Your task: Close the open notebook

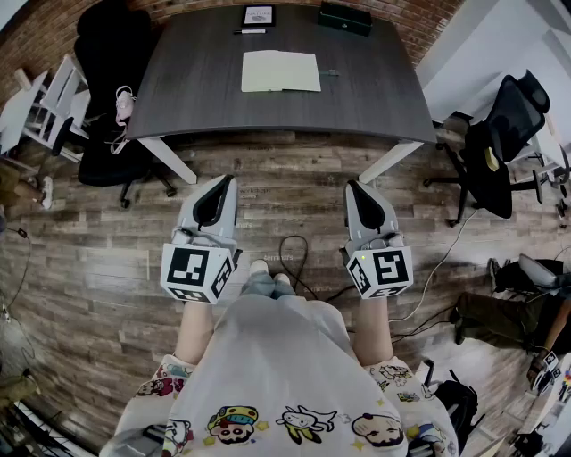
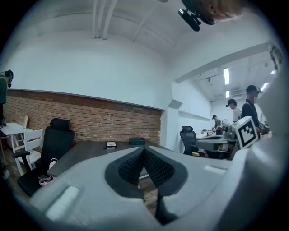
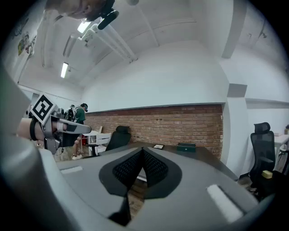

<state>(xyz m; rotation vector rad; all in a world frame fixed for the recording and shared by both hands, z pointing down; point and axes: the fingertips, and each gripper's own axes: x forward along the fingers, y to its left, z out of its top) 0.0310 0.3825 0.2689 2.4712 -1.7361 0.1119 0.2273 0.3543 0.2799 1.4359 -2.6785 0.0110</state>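
The open notebook (image 1: pixel 281 71) lies flat with pale pages up in the middle of the dark table (image 1: pixel 187 89), far ahead of both grippers. My left gripper (image 1: pixel 225 178) is held level over the wooden floor in front of the table, jaws shut with nothing between them. My right gripper (image 1: pixel 353 186) hangs beside it in the same pose, also shut and empty. In the left gripper view the closed left gripper (image 2: pixel 143 149) covers most of the tabletop, and in the right gripper view the closed right gripper (image 3: pixel 142 149) does the same; the notebook is hidden in both.
At the table's back edge sit a pen (image 1: pixel 250 32), a small framed card (image 1: pixel 259 15) and a dark green box (image 1: pixel 344 18). Black office chairs stand left (image 1: pixel 111 54) and right (image 1: pixel 500 134). A cable (image 1: pixel 294 259) loops on the floor. People stand in the background (image 2: pixel 248 106).
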